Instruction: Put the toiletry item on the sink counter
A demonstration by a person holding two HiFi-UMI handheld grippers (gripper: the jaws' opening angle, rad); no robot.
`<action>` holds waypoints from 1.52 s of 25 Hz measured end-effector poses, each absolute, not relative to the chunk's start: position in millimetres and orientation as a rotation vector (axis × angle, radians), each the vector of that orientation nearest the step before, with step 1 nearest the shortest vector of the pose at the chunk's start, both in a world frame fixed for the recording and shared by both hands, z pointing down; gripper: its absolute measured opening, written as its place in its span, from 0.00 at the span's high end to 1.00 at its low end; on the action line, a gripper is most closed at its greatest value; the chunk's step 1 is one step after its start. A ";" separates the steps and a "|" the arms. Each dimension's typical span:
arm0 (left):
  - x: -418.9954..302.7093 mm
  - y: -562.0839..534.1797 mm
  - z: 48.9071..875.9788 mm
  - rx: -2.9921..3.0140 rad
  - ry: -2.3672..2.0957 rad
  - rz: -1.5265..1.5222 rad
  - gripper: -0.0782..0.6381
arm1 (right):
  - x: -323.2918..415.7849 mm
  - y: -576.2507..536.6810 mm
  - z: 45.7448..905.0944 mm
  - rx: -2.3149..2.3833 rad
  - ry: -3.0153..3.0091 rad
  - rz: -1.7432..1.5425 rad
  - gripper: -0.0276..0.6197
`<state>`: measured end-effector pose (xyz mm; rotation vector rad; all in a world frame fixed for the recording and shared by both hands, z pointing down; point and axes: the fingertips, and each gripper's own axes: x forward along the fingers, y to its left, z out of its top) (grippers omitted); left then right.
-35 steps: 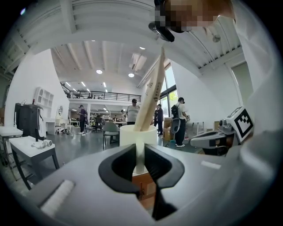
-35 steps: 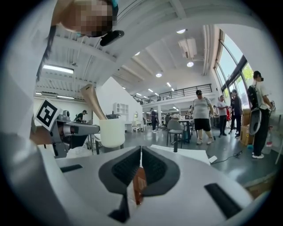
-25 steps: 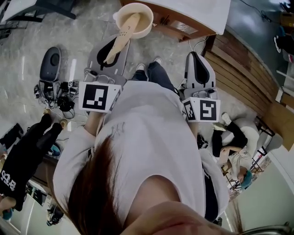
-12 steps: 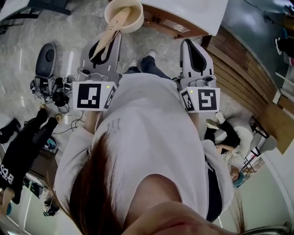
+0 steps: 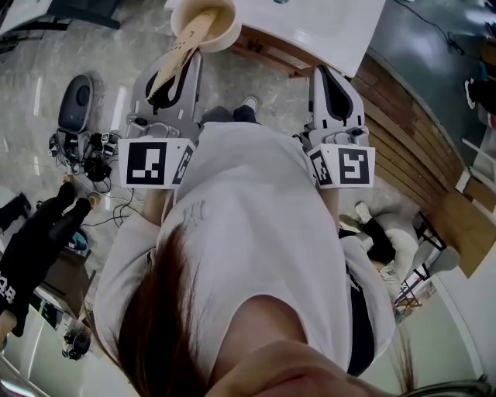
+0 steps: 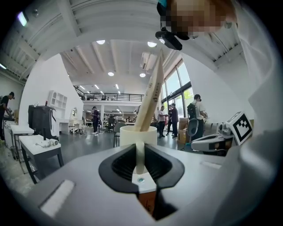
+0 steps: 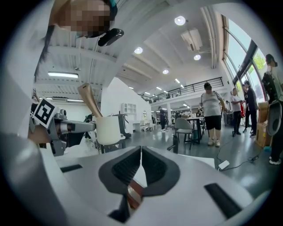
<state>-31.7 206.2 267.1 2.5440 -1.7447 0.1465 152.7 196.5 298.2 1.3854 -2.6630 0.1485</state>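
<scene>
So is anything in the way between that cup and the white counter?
Nothing visible. The cup, clamped in the left gripper, hangs right at the sink counter's edge with nothing between them.

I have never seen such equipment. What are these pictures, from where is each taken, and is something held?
There is no robot: a person holds a two-jaw tool, a gripper, in each hand. One picture comes from a camera on the person's head, looking down over hair and shirt. The other two come from cameras riding on each gripper, looking along its jaws. The left gripper is shut on a thin part of a cream cup, in which a pale flat stick stands. The right gripper is shut and empty. In the head view a white counter shows at the top; the cup hangs beside its edge, not on it.
</scene>
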 end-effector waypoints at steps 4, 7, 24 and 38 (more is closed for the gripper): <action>-33.7 194.7 264.6 2.521 -1.778 0.128 0.82 | 160.9 187.9 299.1 1.384 -2.656 0.142 0.94; -34.6 189.5 266.8 2.507 -1.792 0.135 0.82 | 165.2 185.7 303.0 1.386 -2.648 0.158 0.94; -50.8 134.3 271.5 2.558 -1.698 0.126 0.82 | 146.2 144.1 309.7 1.449 -2.599 0.194 0.94; -101.2 45.7 254.9 2.661 -1.569 0.098 0.82 | 90.3 70.9 293.9 1.535 -2.518 0.178 0.94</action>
